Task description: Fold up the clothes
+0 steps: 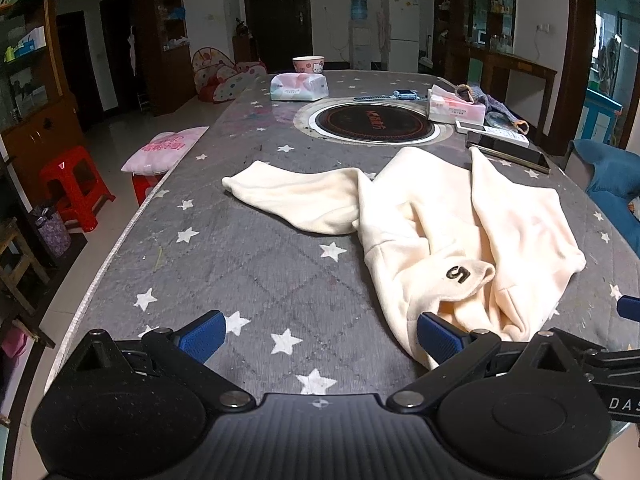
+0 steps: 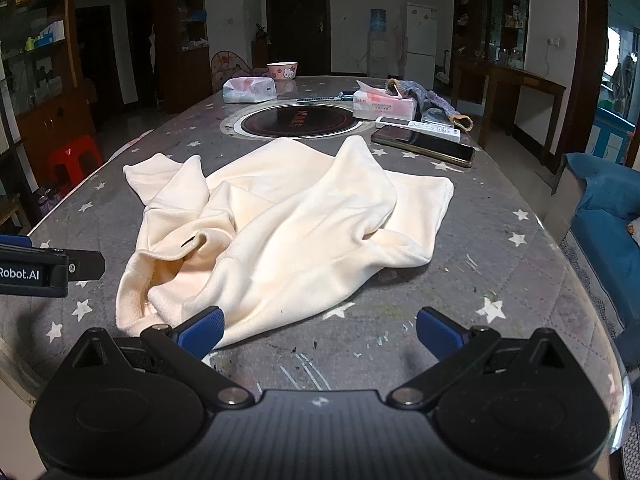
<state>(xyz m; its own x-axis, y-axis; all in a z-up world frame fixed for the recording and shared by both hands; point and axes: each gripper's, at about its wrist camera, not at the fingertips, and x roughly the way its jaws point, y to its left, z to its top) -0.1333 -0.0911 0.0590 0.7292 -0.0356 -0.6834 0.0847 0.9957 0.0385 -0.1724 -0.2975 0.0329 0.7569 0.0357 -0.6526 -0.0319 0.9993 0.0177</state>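
Item: cream fleece garment (image 2: pixel 280 224) | Location: lying rumpled, unfolded, on star-print table (image 1: pixel 240 264) | Handling: soft, light, limp, likely bunches | Hold: near hem edge or sleeve cuff (image 1: pixel 248 180) | left gripper (image 1: pixel 320 334) spread, empty | right gripper (image 2: pixel 320 330) spread, empty

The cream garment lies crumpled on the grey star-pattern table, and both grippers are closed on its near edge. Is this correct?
Not quite. The cream garment does lie crumpled on the grey table, but both grippers are open and hold nothing. The left wrist view shows the left gripper open; the right wrist view shows the right gripper open.
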